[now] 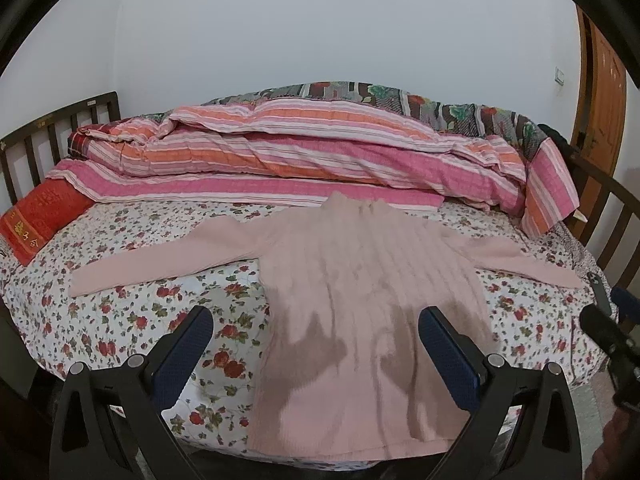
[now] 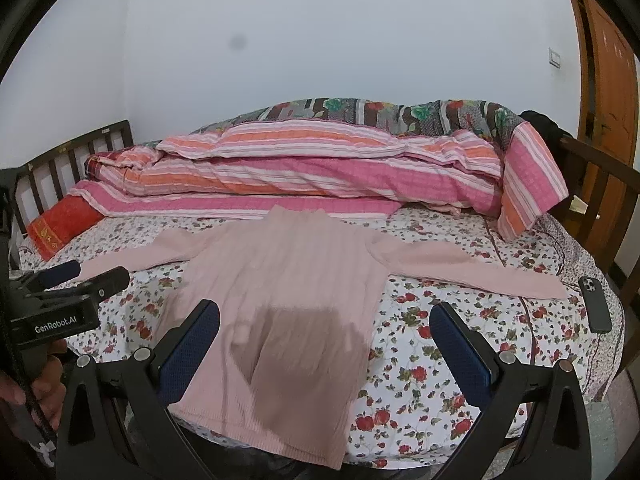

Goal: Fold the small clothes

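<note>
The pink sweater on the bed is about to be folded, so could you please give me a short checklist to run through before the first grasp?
1. Pink sweater lies flat, front spread out: ok.
2. Both sleeves stretched out to the sides, left sleeve and right sleeve: ok.
3. Left gripper open and empty above the hem area: ok.
4. Right gripper open and empty: ok.
5. Phone lies close to the right cuff, apart from it but possibly in the fold's way: not ok.
6. Collar tucked against the striped quilt; whether it lies under the quilt edge: cannot tell.
</note>
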`<action>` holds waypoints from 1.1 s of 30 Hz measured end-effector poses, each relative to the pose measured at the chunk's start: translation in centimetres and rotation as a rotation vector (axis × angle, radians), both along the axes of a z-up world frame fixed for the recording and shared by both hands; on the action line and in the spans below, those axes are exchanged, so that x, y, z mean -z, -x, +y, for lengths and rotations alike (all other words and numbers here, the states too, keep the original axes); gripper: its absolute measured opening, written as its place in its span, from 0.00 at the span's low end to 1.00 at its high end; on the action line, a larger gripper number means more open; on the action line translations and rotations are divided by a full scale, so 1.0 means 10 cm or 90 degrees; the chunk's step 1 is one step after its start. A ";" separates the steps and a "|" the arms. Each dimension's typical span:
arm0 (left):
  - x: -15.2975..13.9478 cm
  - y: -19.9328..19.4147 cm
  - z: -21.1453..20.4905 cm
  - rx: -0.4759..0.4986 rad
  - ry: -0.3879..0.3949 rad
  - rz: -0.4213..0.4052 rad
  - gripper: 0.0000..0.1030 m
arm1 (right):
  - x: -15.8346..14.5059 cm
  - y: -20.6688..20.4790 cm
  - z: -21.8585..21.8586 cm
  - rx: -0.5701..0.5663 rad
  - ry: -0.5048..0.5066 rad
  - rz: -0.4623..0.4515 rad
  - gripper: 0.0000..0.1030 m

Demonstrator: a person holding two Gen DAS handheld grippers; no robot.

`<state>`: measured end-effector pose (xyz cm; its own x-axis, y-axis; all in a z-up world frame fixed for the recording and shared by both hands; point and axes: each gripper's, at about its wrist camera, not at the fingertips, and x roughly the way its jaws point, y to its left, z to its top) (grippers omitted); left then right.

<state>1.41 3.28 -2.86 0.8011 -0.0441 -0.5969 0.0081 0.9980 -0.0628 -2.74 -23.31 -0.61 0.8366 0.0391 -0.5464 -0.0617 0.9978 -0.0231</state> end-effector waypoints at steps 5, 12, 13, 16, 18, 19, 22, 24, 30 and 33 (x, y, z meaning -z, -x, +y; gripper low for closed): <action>0.10 -0.14 0.07 0.011 -0.003 -0.004 1.00 | 0.05 -0.09 0.01 0.003 0.003 -0.010 1.00; 0.36 -0.51 0.46 -0.011 0.057 0.012 1.00 | 0.21 -0.36 0.05 -0.004 0.017 -0.003 1.00; 0.42 -0.56 0.55 -0.022 0.072 0.018 1.00 | 0.27 -0.43 0.06 -0.003 0.021 -0.002 1.00; 0.68 -0.78 0.97 -0.066 0.150 0.042 0.99 | 0.43 -0.61 0.08 -0.012 0.018 0.017 1.00; 0.87 -0.88 1.26 -0.103 0.186 0.056 0.98 | 0.53 -0.74 0.09 -0.021 0.007 0.041 0.99; 0.96 -0.93 1.39 -0.115 0.198 0.060 0.96 | 0.59 -0.81 0.09 -0.022 0.002 0.049 0.99; 1.19 -1.08 1.81 -0.173 0.208 0.066 0.96 | 0.77 -1.02 0.11 -0.025 -0.003 0.076 0.98; 1.30 -1.14 2.04 -0.201 0.209 0.065 0.95 | 0.88 -1.14 0.13 -0.036 -0.007 0.096 0.92; 1.58 -1.27 2.92 -0.342 0.250 0.072 0.77 | 1.14 -1.46 0.09 -0.037 -0.014 0.123 0.90; 1.59 -1.32 3.16 -0.388 0.248 0.052 0.74 | 1.21 -1.61 0.04 -0.034 -0.019 0.136 0.90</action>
<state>14.63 34.91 -18.72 0.7043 0.1741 -0.6882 -0.5623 0.7286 -0.3911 13.33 -22.92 -12.70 0.6982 0.0991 -0.7090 -0.1145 0.9931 0.0260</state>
